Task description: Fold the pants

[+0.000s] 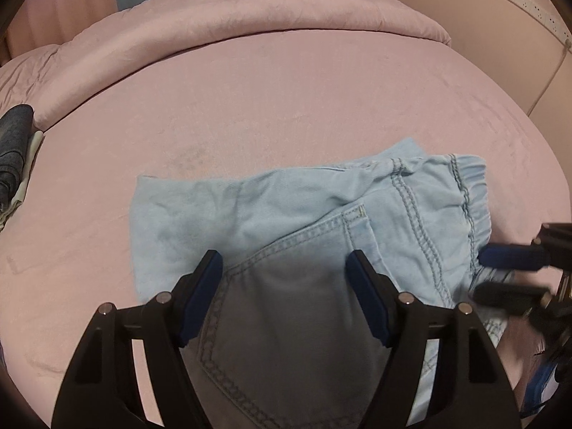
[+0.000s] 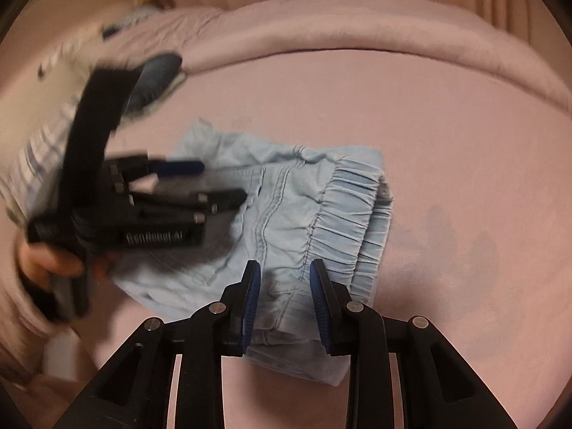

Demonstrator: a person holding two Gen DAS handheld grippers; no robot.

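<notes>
Light blue denim pants (image 1: pixel 304 221) lie folded into a compact bundle on the pink bed (image 1: pixel 250 107); the elastic waistband is at the right. My left gripper (image 1: pixel 284 261) is open, its jaws wide apart above the back pocket. In the right wrist view the pants (image 2: pixel 286 207) lie in the middle, and the left gripper (image 2: pixel 221 178) hovers blurred over their left part. My right gripper (image 2: pixel 282 271) is open, its jaws straddling the near edge of the pants by the waistband; it also shows in the left wrist view (image 1: pixel 497 275) at the waistband's right end.
A folded pink duvet (image 1: pixel 232 25) runs along the far side of the bed. A stack of dark folded clothes (image 1: pixel 14 143) lies at the left edge, also in the right wrist view (image 2: pixel 157 75). A wall with sockets (image 1: pixel 529 3) is at the right.
</notes>
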